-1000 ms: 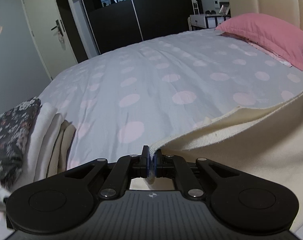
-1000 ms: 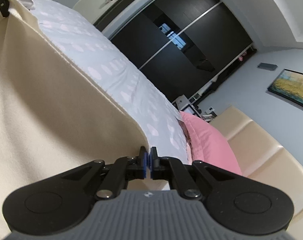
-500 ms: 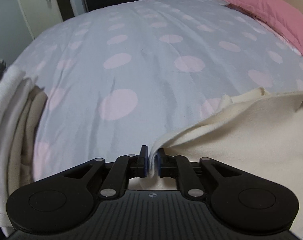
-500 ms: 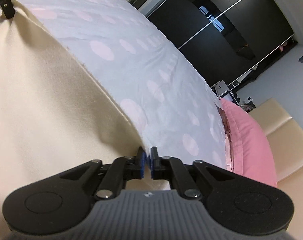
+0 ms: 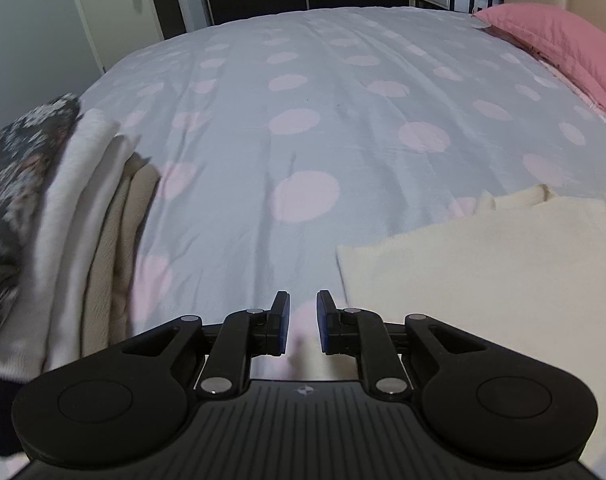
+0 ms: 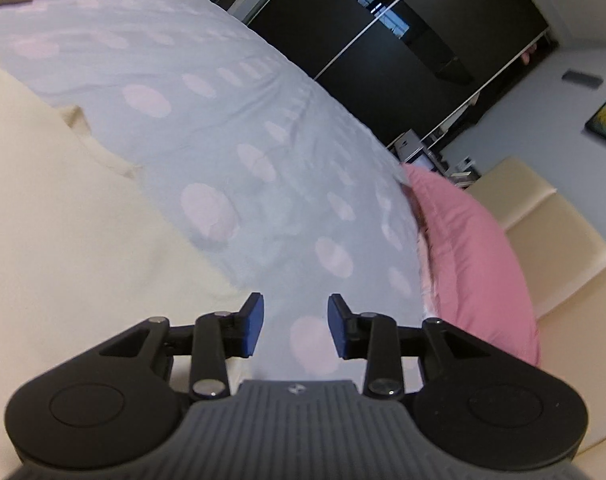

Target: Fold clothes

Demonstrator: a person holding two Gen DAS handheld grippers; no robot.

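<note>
On a bed (image 5: 303,92) with a pale blue, pink-dotted cover, a cream garment (image 5: 483,264) lies flat beside both claws. The left claw (image 5: 303,322) is released, nothing between its blue pads. The right claw (image 6: 296,326) is opening, also empty. Folded clothes (image 5: 75,216) are stacked at left. No readable writing.

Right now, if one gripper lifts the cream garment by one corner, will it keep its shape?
Probably not. The cream garment lies flat and follows the bedspread, so it looks soft and floppy. Its edge wrinkles, so a lifted corner would likely sag. It seems light.
</note>
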